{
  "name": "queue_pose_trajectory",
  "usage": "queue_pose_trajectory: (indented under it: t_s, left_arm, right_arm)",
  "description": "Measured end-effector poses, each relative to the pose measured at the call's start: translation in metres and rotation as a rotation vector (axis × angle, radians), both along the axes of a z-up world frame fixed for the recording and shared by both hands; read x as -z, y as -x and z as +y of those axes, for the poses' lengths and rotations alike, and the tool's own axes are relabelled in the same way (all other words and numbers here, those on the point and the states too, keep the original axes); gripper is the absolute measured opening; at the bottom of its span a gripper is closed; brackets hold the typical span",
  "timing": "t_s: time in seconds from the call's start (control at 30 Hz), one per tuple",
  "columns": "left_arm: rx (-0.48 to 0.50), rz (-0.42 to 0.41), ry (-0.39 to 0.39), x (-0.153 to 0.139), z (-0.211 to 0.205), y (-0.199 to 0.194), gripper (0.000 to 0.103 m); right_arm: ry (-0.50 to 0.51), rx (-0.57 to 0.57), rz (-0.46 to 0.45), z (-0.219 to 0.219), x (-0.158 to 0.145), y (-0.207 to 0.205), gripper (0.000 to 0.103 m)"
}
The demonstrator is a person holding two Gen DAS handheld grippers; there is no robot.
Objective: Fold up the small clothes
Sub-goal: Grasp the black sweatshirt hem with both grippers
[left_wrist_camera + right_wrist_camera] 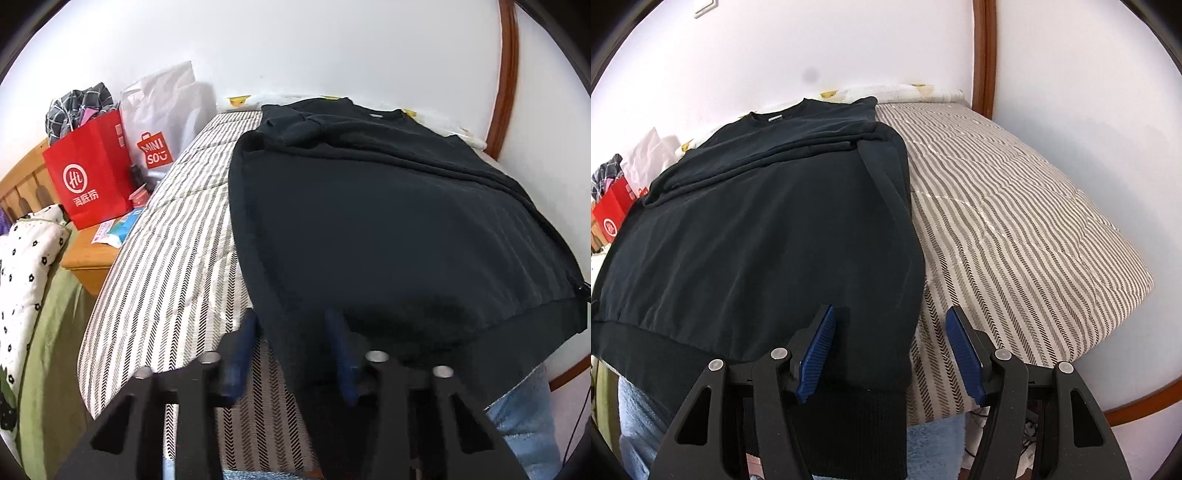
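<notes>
Black knit sweatshirt (768, 236) lies on striped quilt (1015, 229); both claws, left (295, 325) and right (890, 332), gape over its ribbed hem.

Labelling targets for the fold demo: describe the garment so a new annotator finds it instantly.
Start at the striped mattress against the white wall. The black sweatshirt lies spread flat on it, neckline toward the wall, ribbed hem hanging over the near edge. It is the only dark, plain thing on the bed; the red bag and white bag stand off to the side.
</notes>
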State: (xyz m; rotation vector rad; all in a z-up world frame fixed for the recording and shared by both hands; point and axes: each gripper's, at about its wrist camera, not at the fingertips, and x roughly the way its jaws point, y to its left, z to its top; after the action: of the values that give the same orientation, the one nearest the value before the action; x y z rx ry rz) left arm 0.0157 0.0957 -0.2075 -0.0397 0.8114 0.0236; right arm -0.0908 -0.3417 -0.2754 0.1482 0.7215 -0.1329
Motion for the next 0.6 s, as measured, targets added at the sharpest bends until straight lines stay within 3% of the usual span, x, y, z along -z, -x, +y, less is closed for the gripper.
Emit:
queue_pose_trajectory:
  t_s: [0.1,0.6]
  left_arm:
    - [0.007,-0.014,0.027,0.001,0.002,0.002,0.021]
    - [0.009,-0.037,0.039,0.002,0.002,0.004,0.020]
  right_arm:
    - [-0.005,-0.044,0.006,0.004,-0.003,-0.001,0.025]
    - [-0.051,0.028,0.030,0.001,-0.005,-0.010,0.025]
